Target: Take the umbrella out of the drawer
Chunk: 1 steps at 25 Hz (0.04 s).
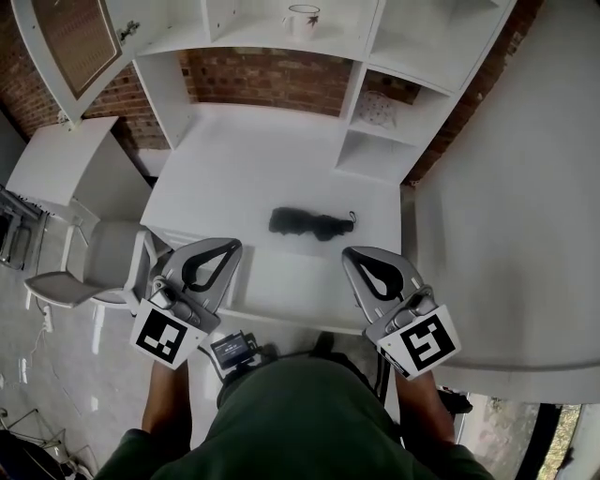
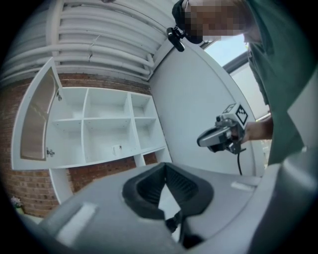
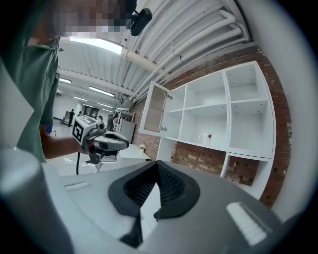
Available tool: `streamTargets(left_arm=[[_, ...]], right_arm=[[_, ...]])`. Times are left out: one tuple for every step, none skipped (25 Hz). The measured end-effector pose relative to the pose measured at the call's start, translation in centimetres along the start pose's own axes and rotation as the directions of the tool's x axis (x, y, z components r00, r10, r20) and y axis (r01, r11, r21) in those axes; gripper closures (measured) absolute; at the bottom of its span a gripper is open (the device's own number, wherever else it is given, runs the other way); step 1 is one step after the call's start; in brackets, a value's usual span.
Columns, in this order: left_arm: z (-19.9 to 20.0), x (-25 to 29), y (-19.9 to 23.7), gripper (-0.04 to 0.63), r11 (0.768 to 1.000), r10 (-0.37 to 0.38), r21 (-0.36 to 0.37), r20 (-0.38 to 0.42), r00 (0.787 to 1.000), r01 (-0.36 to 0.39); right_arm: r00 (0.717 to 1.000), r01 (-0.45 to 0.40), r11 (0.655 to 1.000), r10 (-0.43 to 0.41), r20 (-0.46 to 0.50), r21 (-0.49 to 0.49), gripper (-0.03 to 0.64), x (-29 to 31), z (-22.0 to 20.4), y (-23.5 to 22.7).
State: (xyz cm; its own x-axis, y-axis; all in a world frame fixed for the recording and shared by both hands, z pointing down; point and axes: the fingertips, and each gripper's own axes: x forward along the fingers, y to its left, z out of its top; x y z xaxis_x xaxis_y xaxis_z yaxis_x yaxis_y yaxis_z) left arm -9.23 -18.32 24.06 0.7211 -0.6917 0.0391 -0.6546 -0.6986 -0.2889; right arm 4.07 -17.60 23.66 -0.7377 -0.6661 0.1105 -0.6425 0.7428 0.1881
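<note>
While left gripper (image 1: 231,247) and right gripper (image 1: 350,254) hover apart, umbrella (image 1: 309,223) lies mid-desk (image 1: 234,173).

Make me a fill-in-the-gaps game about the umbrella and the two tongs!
1. The folded umbrella lying on the white desk is ____ in colour.
2. The left tongs and the right tongs are both empty and ____, not open.
3. The white mug stands high up on a ____.

Missing words: black; shut; shelf
</note>
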Motion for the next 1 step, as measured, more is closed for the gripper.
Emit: streamTargets(left_arm=[[0.16,-0.32,-0.23,0.595,1.0,-0.001,-0.001,0.001,1.0,0.001]], right_arm=[[1.0,0.004,1.0,-0.004,0.0,0.001,0.612,-0.27,0.09,0.23]])
